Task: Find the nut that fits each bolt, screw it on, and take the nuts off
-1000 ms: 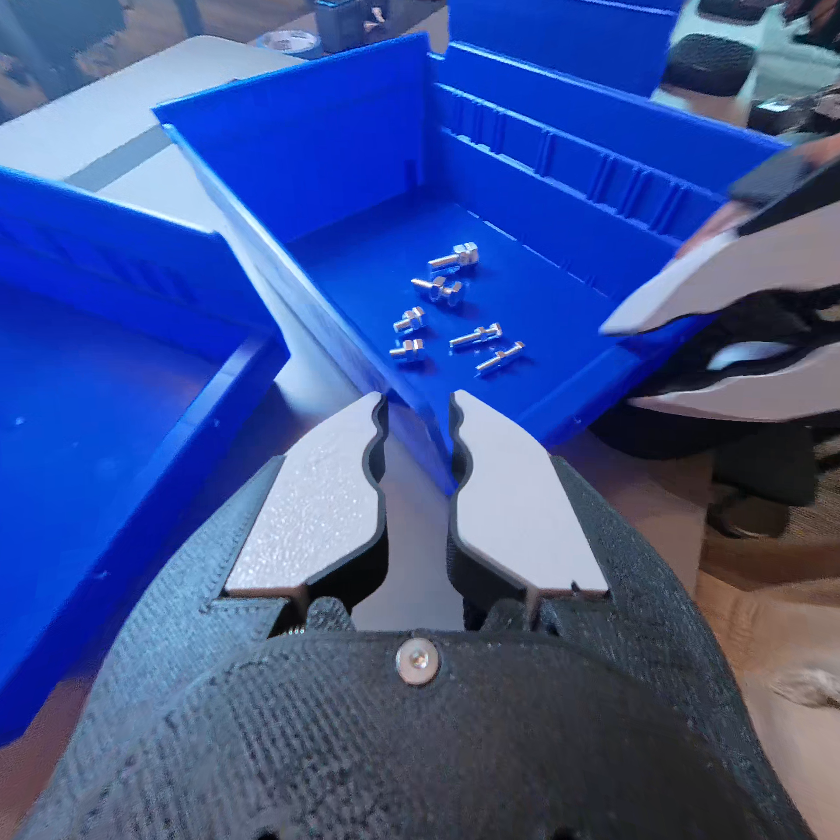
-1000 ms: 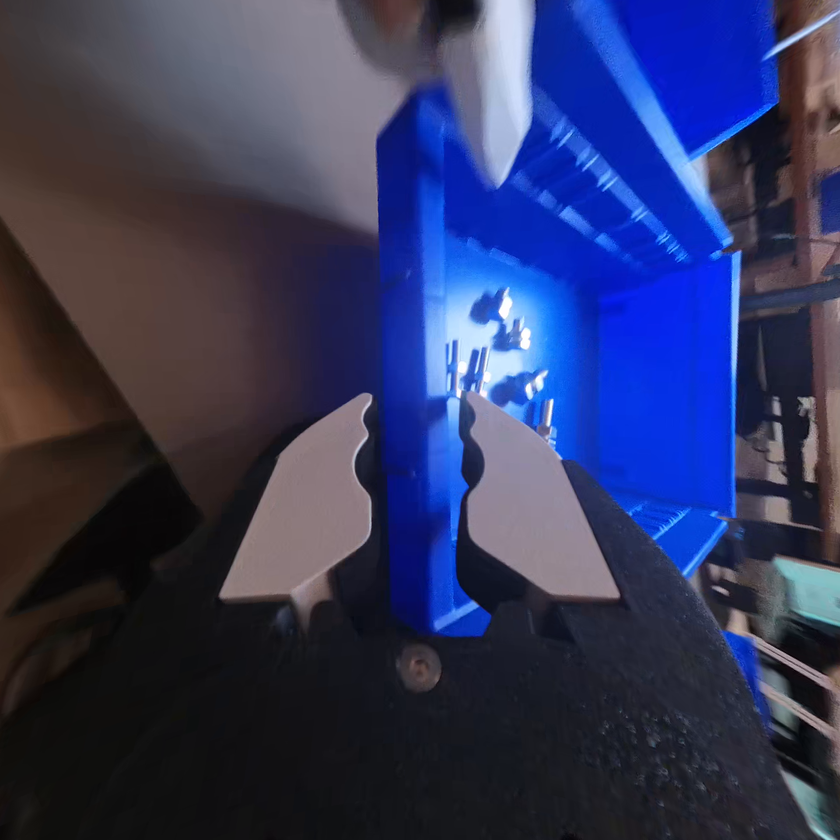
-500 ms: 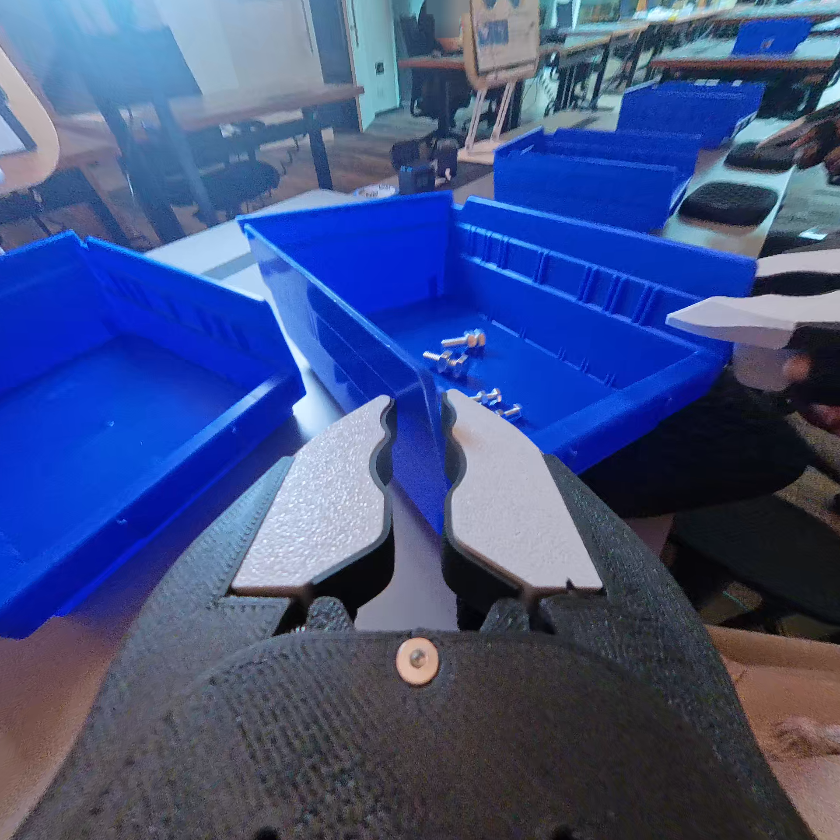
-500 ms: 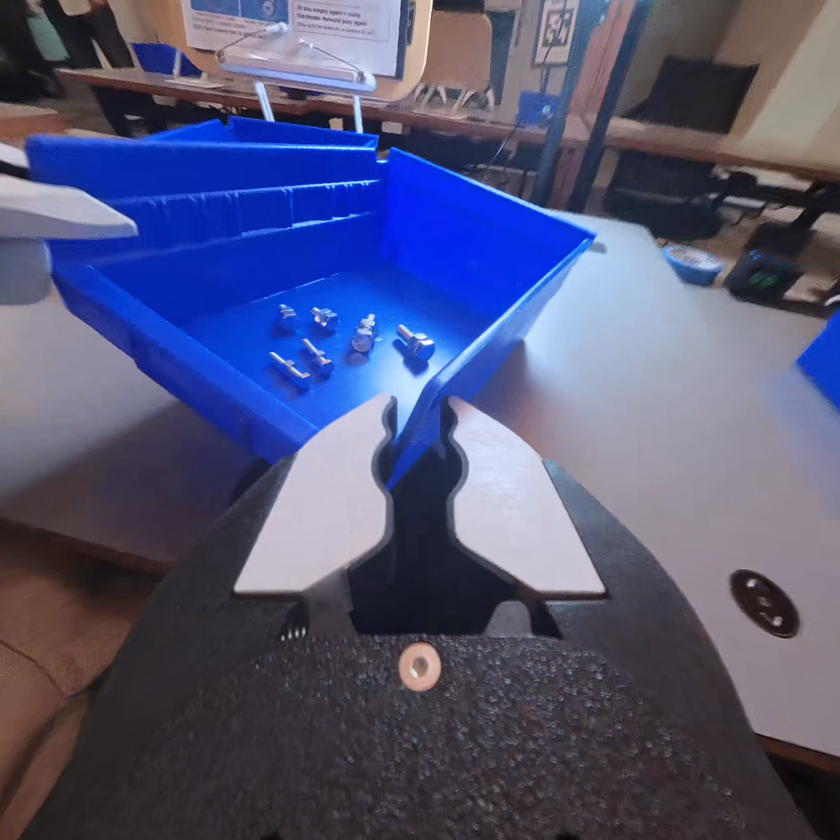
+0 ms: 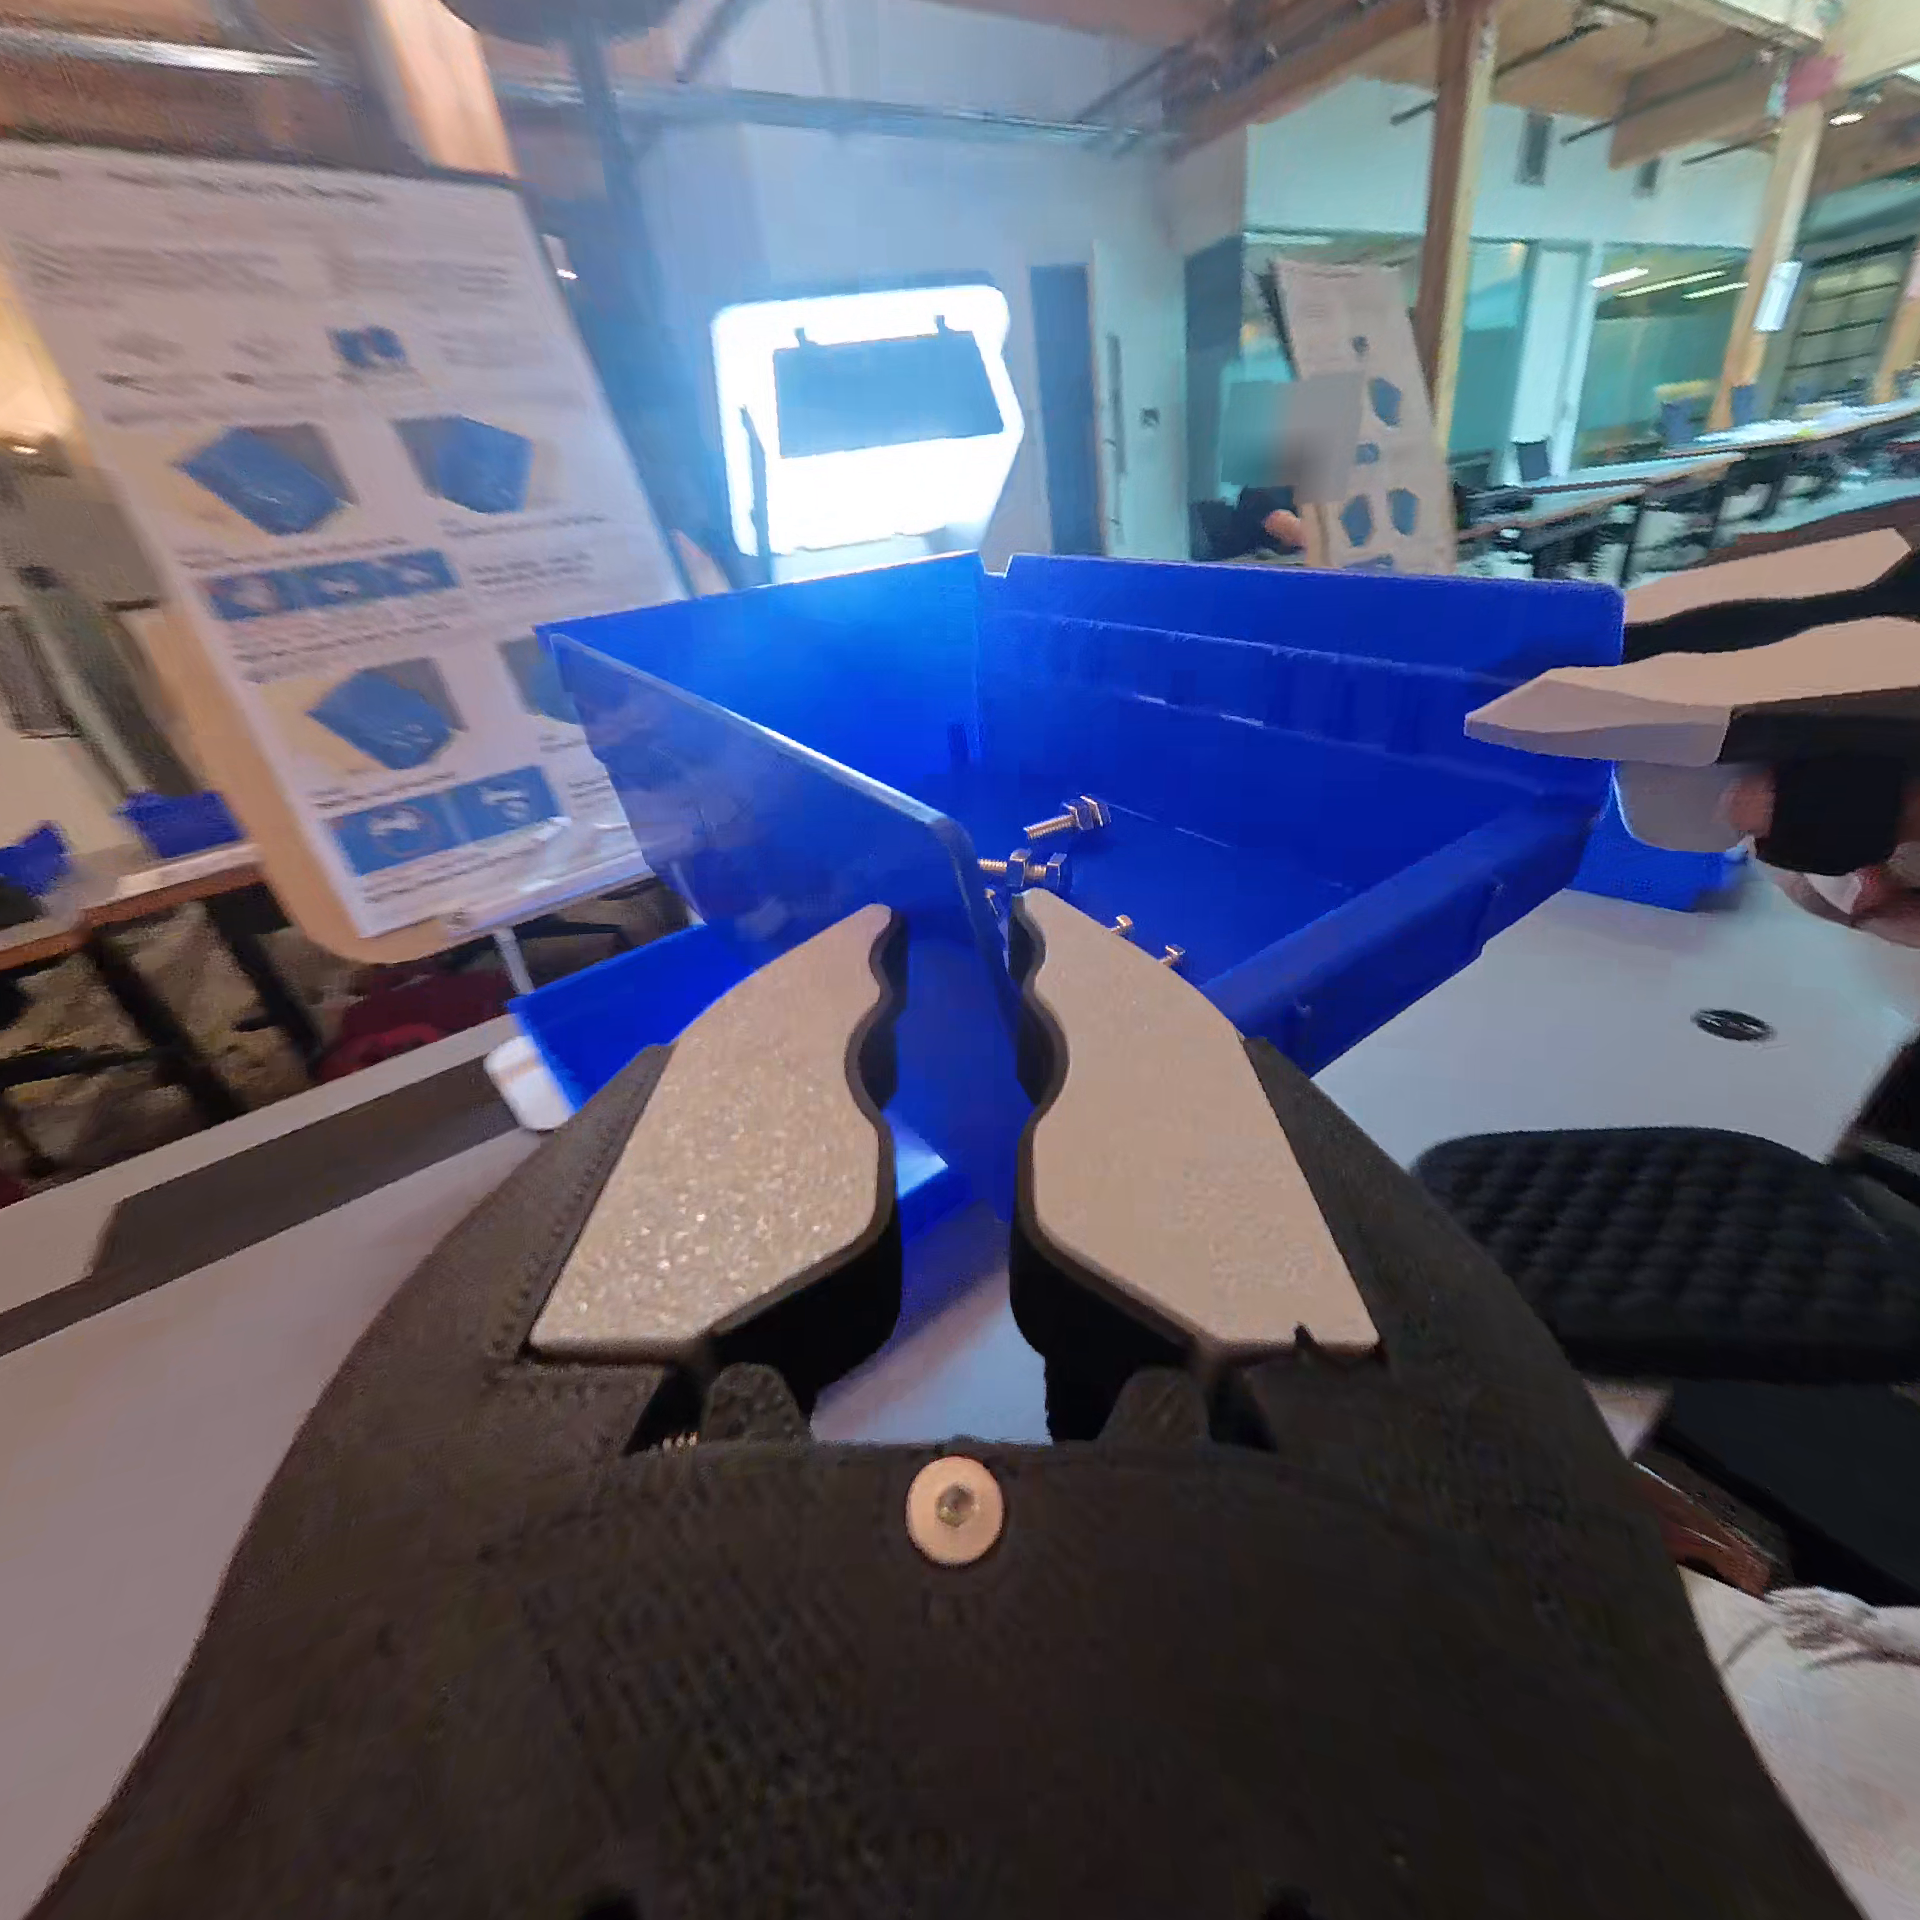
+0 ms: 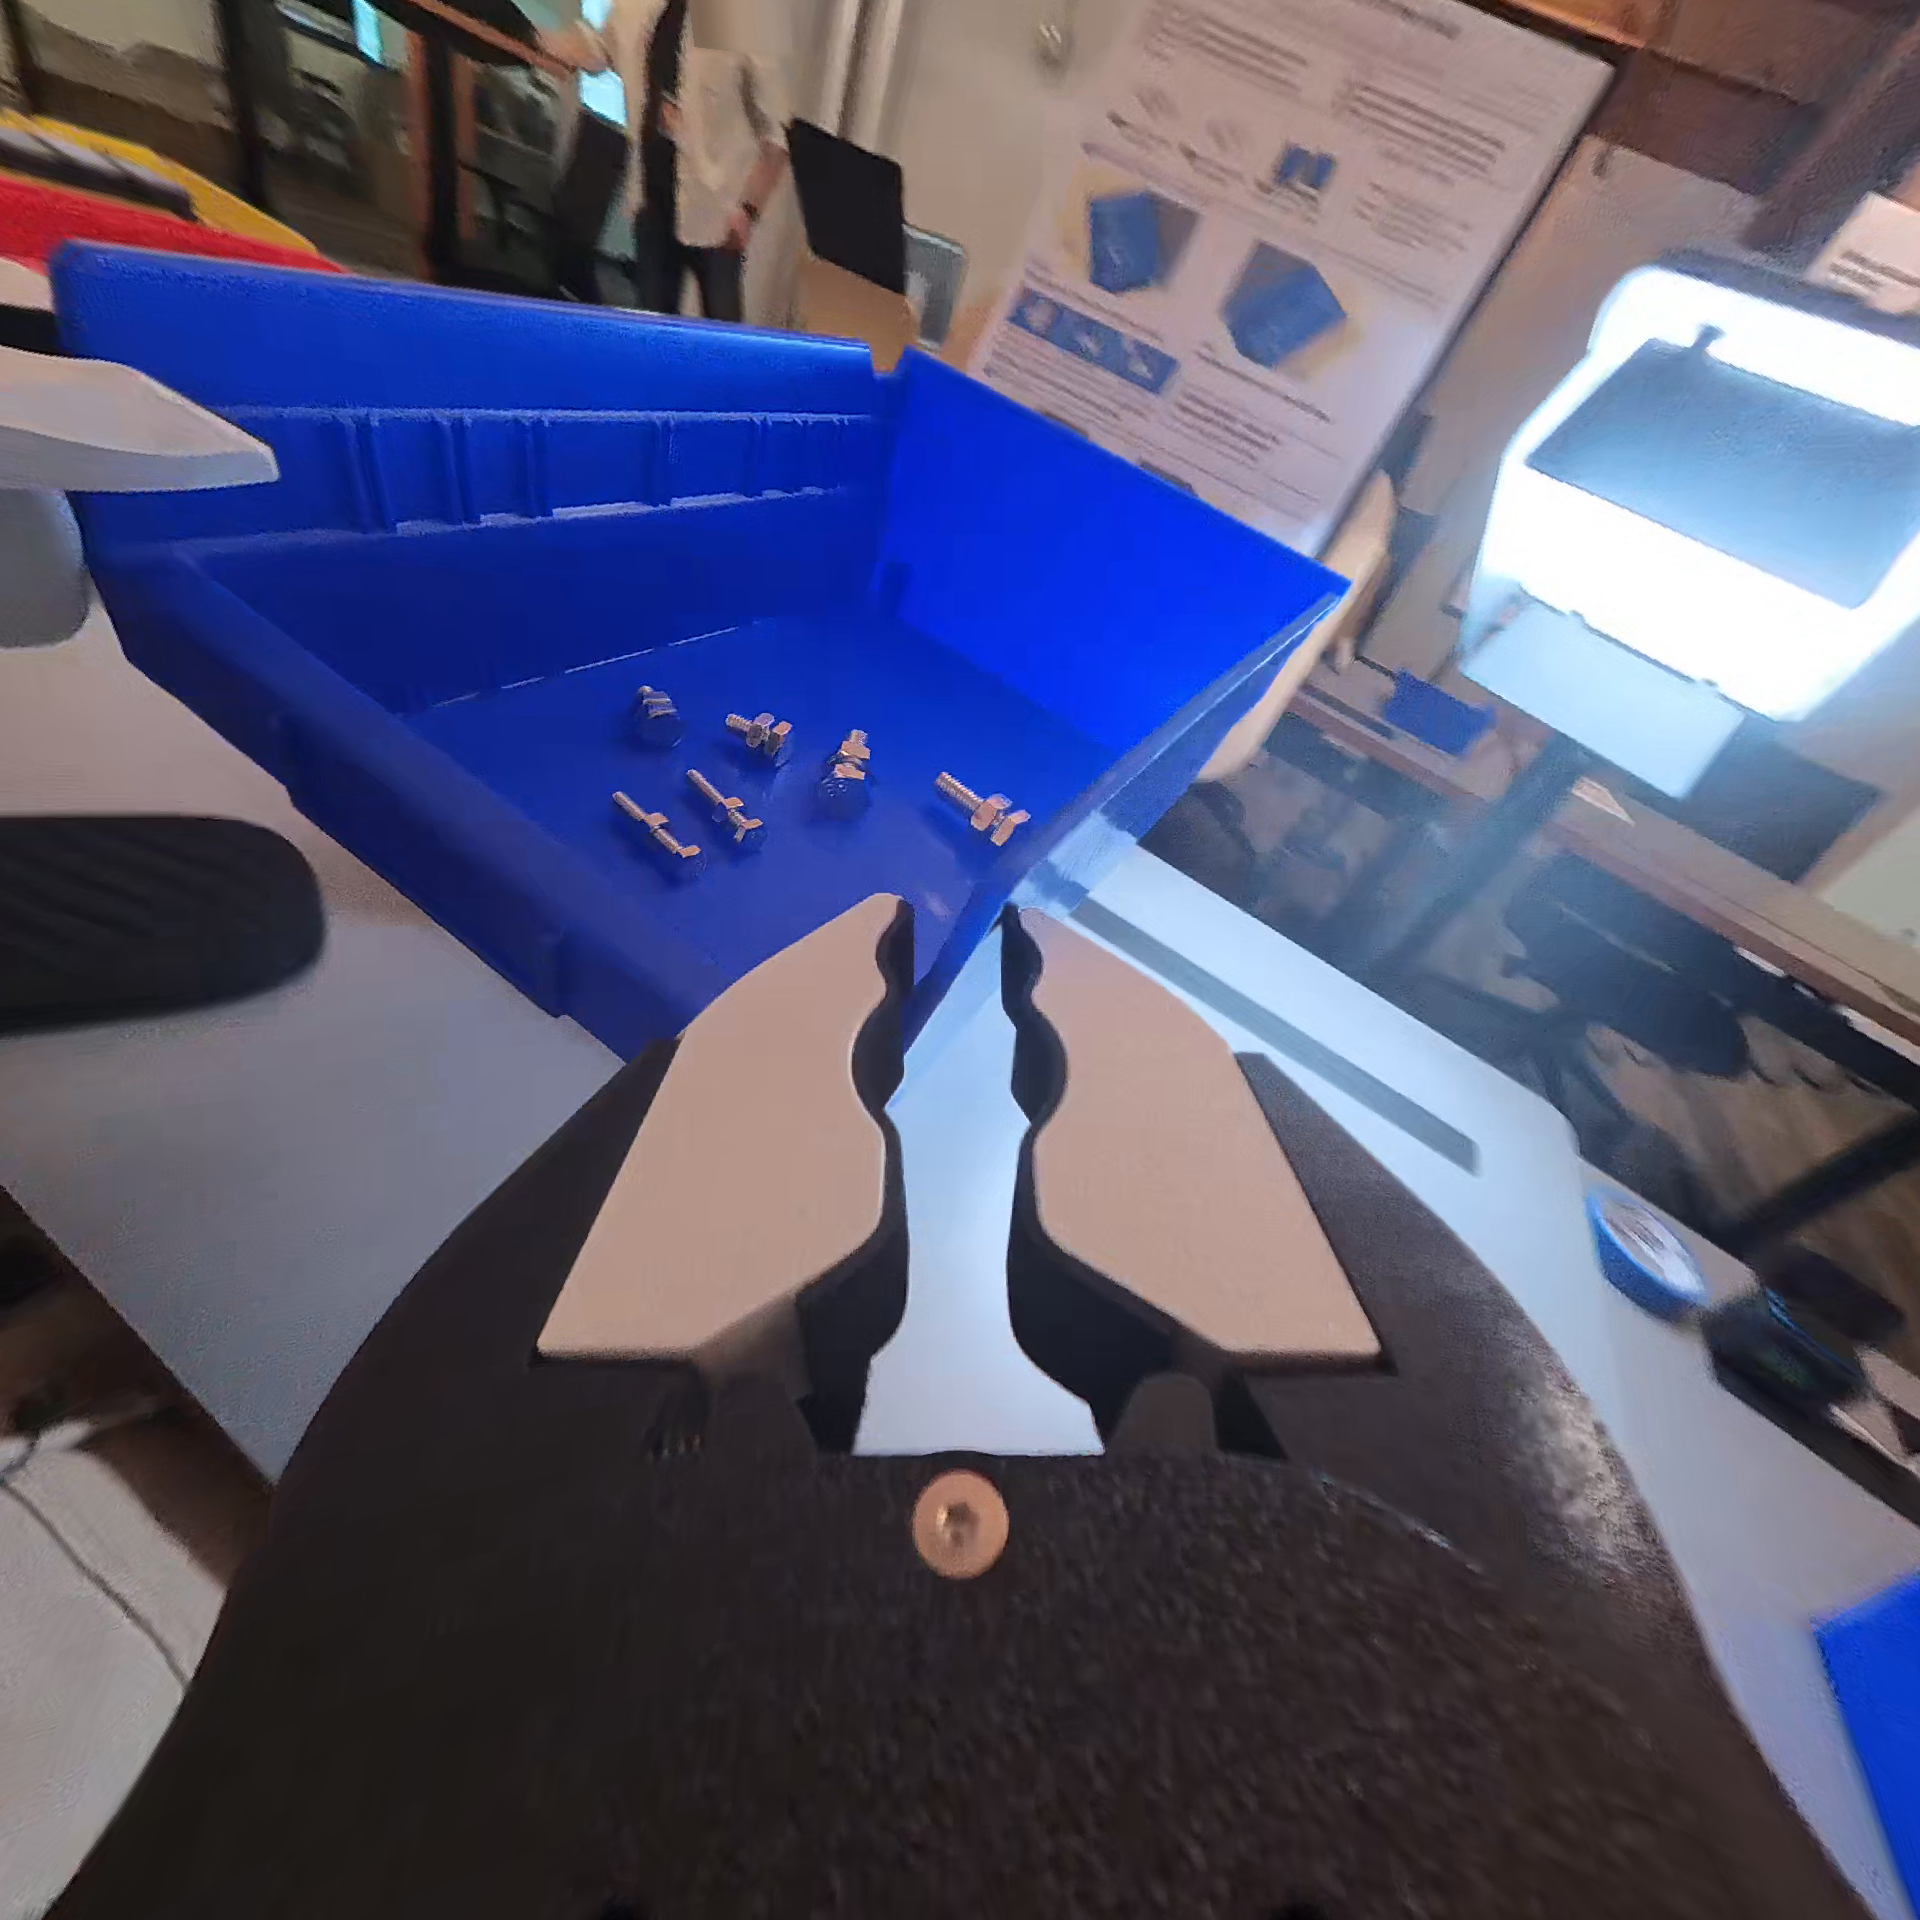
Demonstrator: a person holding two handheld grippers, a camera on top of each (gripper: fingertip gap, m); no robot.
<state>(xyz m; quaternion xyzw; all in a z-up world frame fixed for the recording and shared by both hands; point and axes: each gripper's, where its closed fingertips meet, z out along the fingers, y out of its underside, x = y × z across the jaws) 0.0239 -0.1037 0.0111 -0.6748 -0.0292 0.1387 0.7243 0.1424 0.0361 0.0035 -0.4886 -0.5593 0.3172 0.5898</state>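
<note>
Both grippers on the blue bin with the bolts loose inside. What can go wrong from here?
1. The left gripper and right gripper each pinch only a thin corner wall of the blue bin; the smooth plastic may slip out.
2. The bolts lie loose on the bin floor, so a tilt would probably send them sliding into a corner or over the low front wall.
3. Uneven pulling by the two grippers may twist the bin.

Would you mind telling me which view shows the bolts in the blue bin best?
The right wrist view: six bolts lie fully visible on the bin floor. In the left wrist view the bin wall and left hand-held gripper hide most bolts.
</note>
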